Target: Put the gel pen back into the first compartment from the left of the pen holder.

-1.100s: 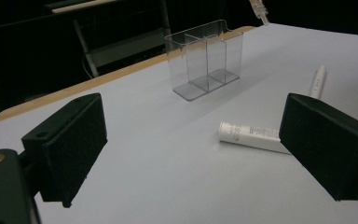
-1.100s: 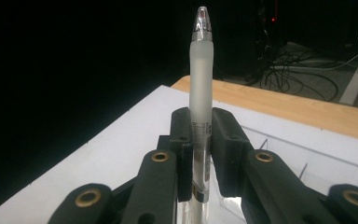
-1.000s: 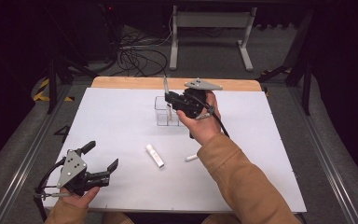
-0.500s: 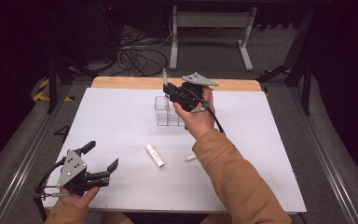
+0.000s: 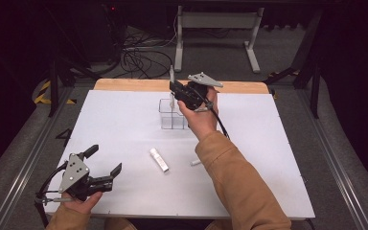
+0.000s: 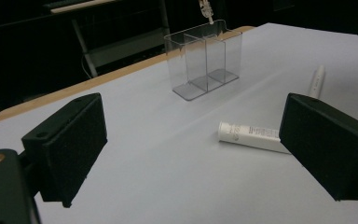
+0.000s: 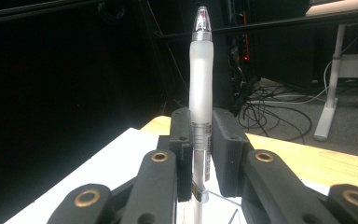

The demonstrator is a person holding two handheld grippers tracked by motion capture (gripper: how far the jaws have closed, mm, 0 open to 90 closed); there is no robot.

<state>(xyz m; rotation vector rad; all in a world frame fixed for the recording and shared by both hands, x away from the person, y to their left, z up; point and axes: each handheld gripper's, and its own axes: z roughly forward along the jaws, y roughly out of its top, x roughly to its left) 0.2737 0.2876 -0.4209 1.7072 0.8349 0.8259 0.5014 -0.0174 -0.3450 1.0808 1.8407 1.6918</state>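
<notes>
Shifted slightly leftward since the earlier frame, the right gripper [image 5: 175,91] is pinched on an upright pen [image 7: 200,93] above the clear organizer [image 5: 172,114]. Nearer, the left gripper [image 5: 104,160] is held spread over the tabletop [image 5: 268,158]. The pen's lower end is hidden.

I see a pen [image 7: 200,93] with a frosted white body and a clear tip; it stands straight up, just above the clear box [image 5: 172,115]; the box has two parts and sits upright near the far edge of the white table [image 5: 124,124]; both parts look empty.
</notes>
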